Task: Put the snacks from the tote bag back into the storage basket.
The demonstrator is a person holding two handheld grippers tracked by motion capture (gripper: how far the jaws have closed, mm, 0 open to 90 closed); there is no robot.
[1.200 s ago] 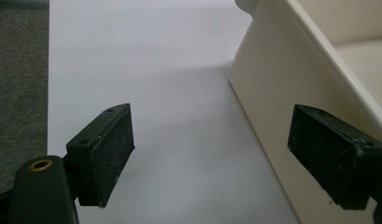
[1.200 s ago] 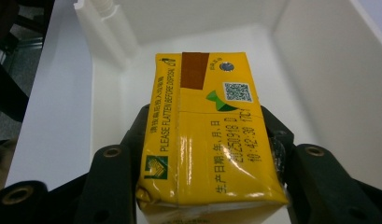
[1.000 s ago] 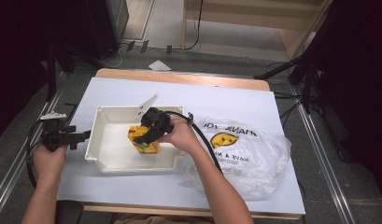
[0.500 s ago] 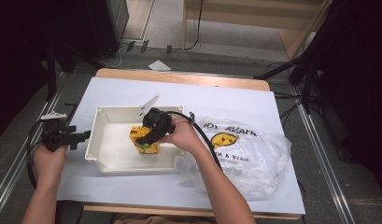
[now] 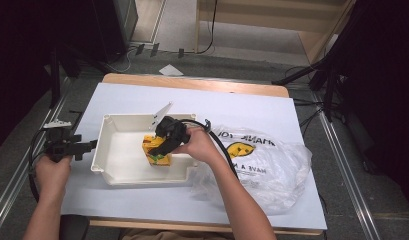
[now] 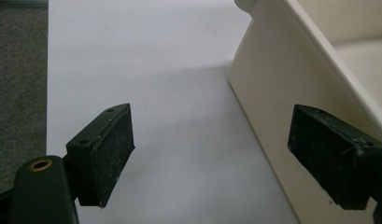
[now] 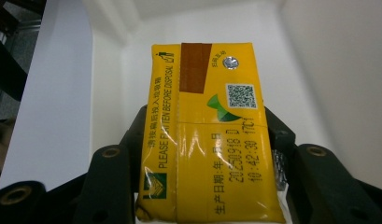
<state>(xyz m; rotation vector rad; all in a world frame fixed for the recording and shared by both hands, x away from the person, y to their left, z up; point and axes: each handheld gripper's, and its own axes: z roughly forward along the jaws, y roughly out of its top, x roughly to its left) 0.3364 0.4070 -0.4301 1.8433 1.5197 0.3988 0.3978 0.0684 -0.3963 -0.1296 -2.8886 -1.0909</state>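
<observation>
A yellow drink carton (image 5: 157, 150) with green print stands in the cream plastic tray (image 5: 123, 172). My right gripper (image 5: 161, 146) is shut on it from the right side; in the right gripper view the carton (image 7: 207, 135) sits squeezed between both black jaws, its top with a foil straw spot facing the camera. My left gripper (image 5: 88, 146) hovers open just left of the tray's outer wall (image 6: 272, 107), nothing between its fingers (image 6: 107, 151), over the white sheet.
A crumpled clear plastic bag (image 5: 262, 167) with yellow and black print lies right of the tray, partly under the right forearm. A white sheet (image 5: 242, 107) covers the wooden table (image 5: 192, 82). Metal rails run along both table sides; cables trail on the floor behind.
The carton has shifted slightly within the tray in my right gripper's hold. The left gripper has stayed put beside the tray.
</observation>
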